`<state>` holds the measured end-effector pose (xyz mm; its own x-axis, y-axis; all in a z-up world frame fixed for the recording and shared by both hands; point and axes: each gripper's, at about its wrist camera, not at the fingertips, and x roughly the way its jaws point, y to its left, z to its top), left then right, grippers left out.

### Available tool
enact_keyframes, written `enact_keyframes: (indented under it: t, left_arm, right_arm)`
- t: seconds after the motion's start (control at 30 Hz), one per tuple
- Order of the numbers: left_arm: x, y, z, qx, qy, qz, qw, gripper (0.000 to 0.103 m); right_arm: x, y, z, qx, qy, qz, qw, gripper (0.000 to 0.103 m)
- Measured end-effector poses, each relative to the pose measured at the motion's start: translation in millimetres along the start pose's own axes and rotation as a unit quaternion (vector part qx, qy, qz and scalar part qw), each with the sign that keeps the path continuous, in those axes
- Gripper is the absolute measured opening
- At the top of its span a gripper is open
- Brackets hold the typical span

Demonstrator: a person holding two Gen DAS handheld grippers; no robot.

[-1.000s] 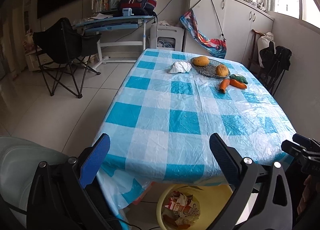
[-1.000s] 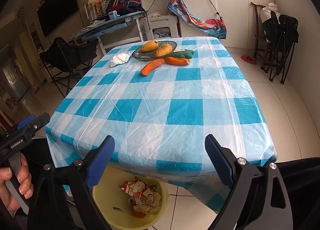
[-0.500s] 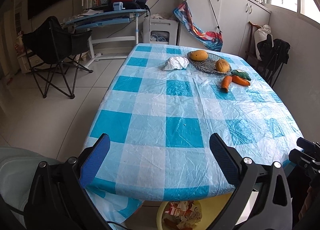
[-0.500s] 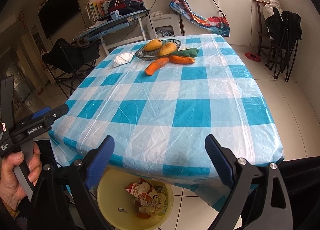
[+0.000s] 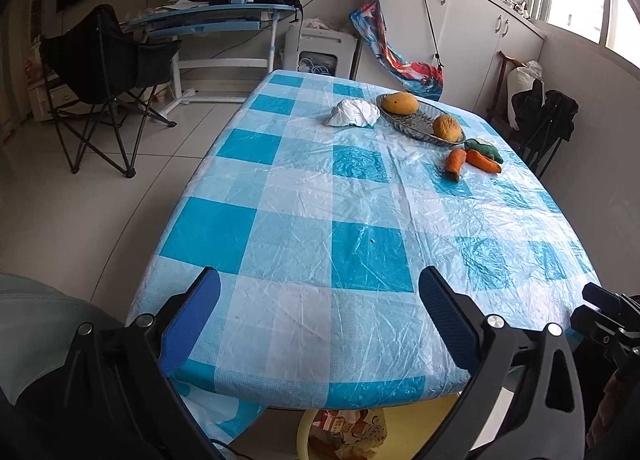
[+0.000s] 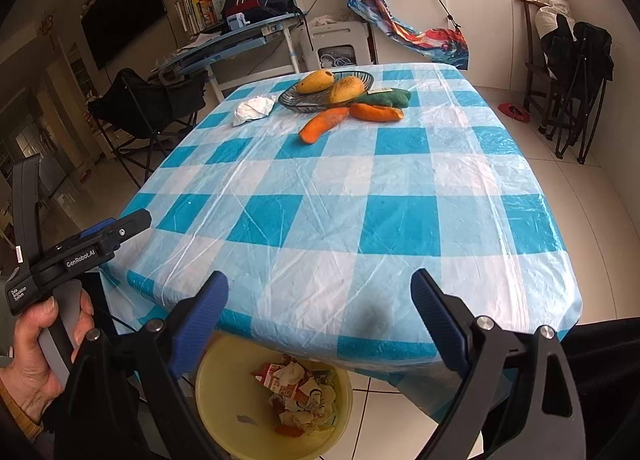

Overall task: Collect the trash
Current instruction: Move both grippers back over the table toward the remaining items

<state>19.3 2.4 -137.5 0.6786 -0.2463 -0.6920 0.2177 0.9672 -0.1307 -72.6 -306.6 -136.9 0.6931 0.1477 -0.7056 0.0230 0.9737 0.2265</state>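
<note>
A crumpled white paper wad lies at the far end of the blue-and-white checked table, left of the fruit dish; it also shows in the right wrist view. A yellow bin with wrappers in it stands on the floor under the near table edge, also partly seen in the left wrist view. My left gripper is open and empty over the near table edge. My right gripper is open and empty above the bin and the table edge.
A glass dish holds two mangoes. Two carrots and a green toy lie beside it. A black folding chair and a desk stand at the left; white cabinets and another folded chair at the right.
Both grippers have risen and moved forward over the near table edge. The bin has slid lower in both views. Both stay open and empty.
</note>
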Motion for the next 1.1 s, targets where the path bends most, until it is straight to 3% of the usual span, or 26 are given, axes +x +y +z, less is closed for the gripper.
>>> enact_keyframes:
  t: [0.5, 0.9, 1.1]
  left_arm:
    - [1.2, -6.8, -7.9, 0.004, 0.002, -0.02, 0.9998, 0.096]
    - [7.4, -11.8, -11.2, 0.013, 0.012, -0.017, 0.9997, 0.096]
    - [11.8, -9.5, 9.1, -0.002, 0.004, -0.021, 0.9998, 0.096]
  right_arm:
    - [1.1, 0.3, 3.1, 0.002, 0.006, 0.009, 1.0, 0.089]
    - [9.8, -12.1, 38.1, -0.02, 0.006, 0.015, 1.0, 0.089]
    - [26.3, -5.2, 65.3, -0.04, 0.012, 0.044, 0.998, 0.089]
